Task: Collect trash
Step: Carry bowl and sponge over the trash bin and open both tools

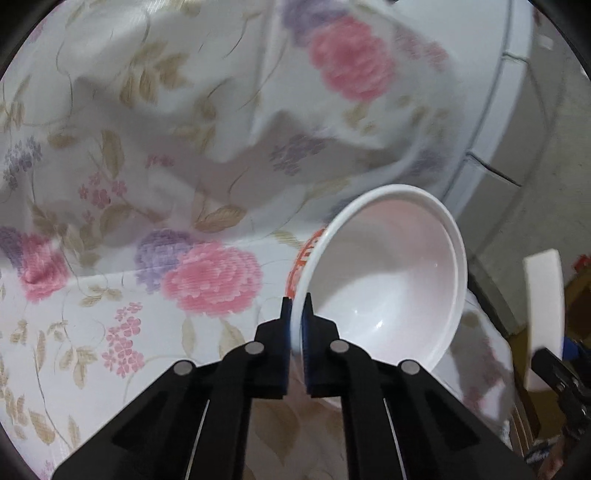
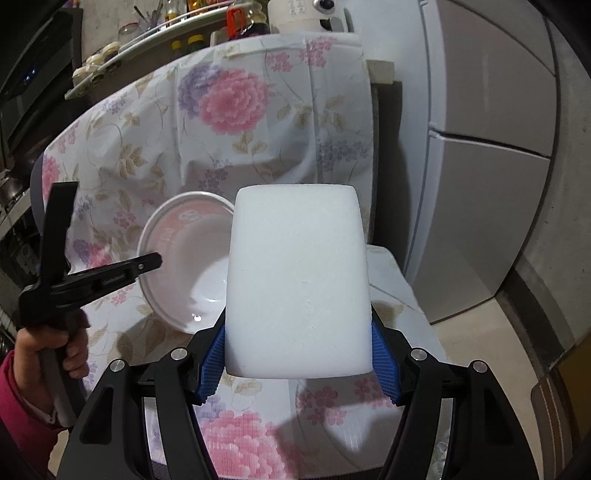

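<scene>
Home kitchen, by the look of it: a two-door fridge [image 2: 491,155] is standing at the right w/ a tiled floor [image 2: 491,354] showing below it. A cluttered shelf [image 2: 155,33] along the back wall is holding jars, bottles & misc. condiments, and a dark appliance w/ small blue lights [image 2: 29,70] is sitting at far left. A floral cloth [image 2: 147,147], pink & purple blooms, is draping over what looks like a chair back and seat, giving it a lived-in domestic feel.

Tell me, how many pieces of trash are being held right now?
2. A white bowl, its rim pinched by the left gripper, and a white foam block clamped in the right gripper. More may lie out of view.
</scene>
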`<act>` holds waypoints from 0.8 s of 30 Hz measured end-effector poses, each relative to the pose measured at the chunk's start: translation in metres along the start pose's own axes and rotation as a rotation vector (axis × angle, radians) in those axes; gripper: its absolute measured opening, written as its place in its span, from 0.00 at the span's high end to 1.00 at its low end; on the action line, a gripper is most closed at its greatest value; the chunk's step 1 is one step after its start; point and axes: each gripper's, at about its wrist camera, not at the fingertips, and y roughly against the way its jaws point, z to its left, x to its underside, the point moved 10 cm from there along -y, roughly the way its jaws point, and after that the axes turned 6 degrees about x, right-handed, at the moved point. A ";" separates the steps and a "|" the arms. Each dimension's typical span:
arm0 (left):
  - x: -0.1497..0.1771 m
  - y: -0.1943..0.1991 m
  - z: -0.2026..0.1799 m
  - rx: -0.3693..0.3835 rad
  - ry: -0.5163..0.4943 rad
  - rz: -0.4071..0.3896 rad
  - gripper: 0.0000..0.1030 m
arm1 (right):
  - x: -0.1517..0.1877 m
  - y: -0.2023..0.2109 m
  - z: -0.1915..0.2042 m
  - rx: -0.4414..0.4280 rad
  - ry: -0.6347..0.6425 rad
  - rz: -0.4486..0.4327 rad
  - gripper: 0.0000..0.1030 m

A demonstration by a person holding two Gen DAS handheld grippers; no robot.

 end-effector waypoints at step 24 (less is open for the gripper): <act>0.100 0.099 -0.132 0.205 -0.129 -0.081 0.97 | 0.075 0.131 -0.074 0.226 -0.067 -0.086 0.35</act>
